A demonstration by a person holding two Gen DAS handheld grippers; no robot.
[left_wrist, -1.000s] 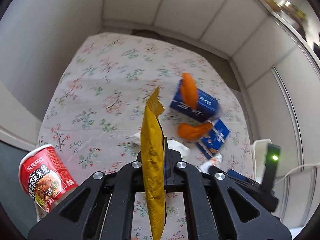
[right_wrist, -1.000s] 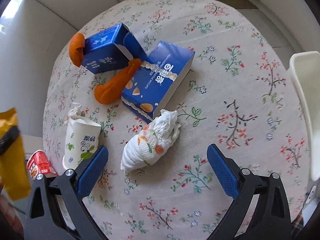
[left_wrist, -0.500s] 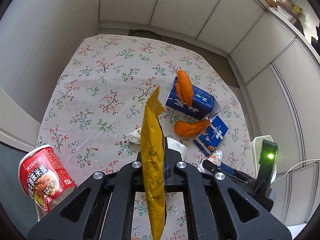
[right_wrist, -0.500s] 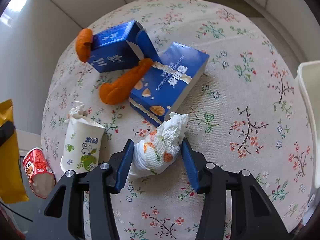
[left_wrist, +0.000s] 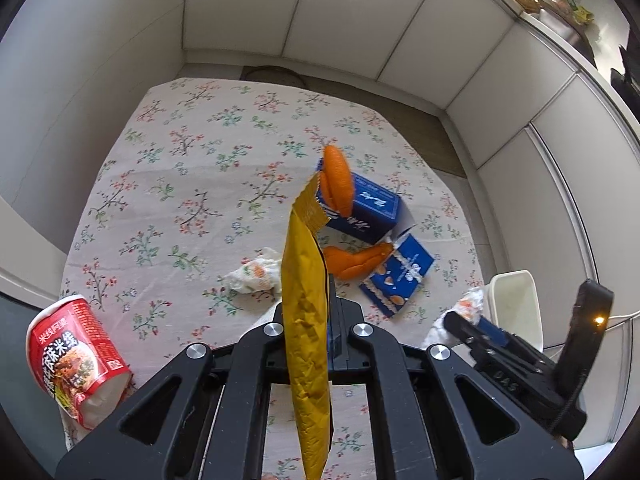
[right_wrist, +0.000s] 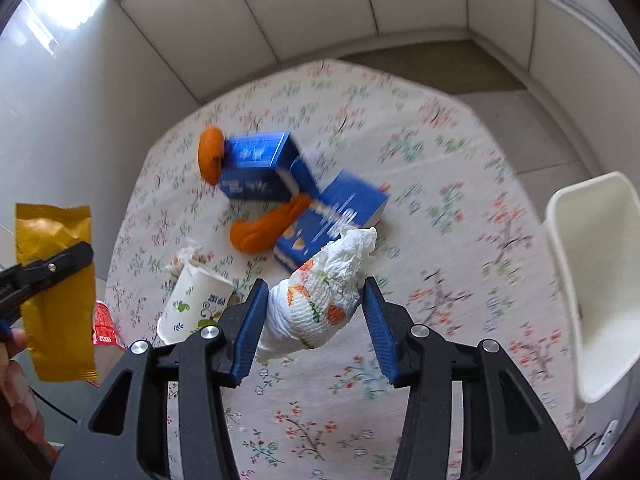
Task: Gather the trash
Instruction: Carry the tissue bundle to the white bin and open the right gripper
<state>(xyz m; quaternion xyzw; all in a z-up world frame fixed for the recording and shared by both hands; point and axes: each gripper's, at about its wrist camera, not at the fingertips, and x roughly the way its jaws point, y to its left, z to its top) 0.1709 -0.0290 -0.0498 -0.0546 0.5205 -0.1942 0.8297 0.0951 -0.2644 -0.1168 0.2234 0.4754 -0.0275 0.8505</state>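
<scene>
Gripping a crumpled printed paper towel (right_wrist: 320, 304), the right claw (right_wrist: 312, 320) is seen at lower centre of the right wrist view, its blue pads pressed against both sides of the wad. The wad is held clear of the floral surface (right_wrist: 460, 288); the background is blurred.

The left claw (left_wrist: 316, 320) is closed flat on a yellow snack wrapper (left_wrist: 306, 320), which stands on edge up the centre of the left wrist view. In the right wrist view the same wrapper is visible at the left edge, clamped by a black finger, with part of a hand at the lower left corner.

Items lying on the surface, right wrist view:
- an open blue carton (right_wrist: 256, 172) at upper centre, with an orange peel (right_wrist: 211, 154) touching its left end;
- a second blue biscuit box (right_wrist: 332, 220) just right of it, partly behind the held wad;
- a second orange peel (right_wrist: 268, 228) between the two boxes, touching both;
- a white paper cup (right_wrist: 196, 304) with a green print, tipped over at centre left, with crumpled tissue at its mouth;
- a red instant-noodle cup (left_wrist: 72, 356) at lower left of the left wrist view, at the surface edge, tilted.

A white bin (right_wrist: 596, 280) is noted at the right edge of the right wrist view, beside the surface.
</scene>
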